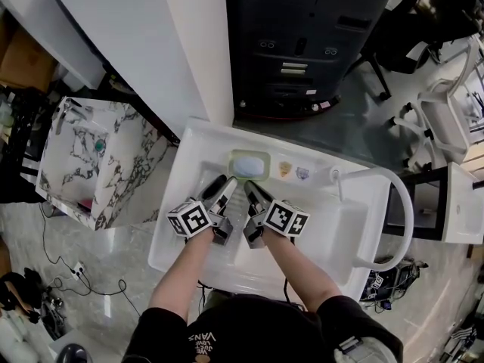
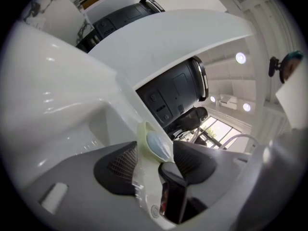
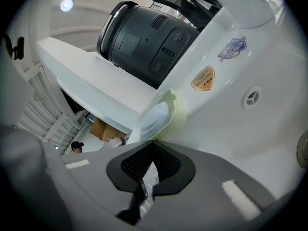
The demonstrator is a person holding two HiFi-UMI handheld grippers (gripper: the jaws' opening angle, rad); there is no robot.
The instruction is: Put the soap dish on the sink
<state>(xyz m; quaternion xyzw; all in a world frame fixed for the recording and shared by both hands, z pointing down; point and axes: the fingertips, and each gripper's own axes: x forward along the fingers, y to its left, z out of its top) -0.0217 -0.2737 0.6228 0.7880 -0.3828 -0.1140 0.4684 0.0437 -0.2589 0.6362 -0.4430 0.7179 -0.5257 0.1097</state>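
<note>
Grey left tool (image 1: 221, 184) alongside right tool (image 1: 253, 190)

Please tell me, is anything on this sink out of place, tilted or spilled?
Nothing stands out. The soap dish lies flat on the back ledge of the sink, with the soap inside it; no spill or damage shows.

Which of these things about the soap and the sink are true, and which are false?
1. The soap dish sits on the back ledge of the sink. True.
2. The soap dish is empty. False: a pale blue soap lies in it.
3. The right tongs are shut with nothing in them. True.
4. The left tongs are squeezing the soap dish. False: they are open, and the dish lies beyond their tips.
</note>
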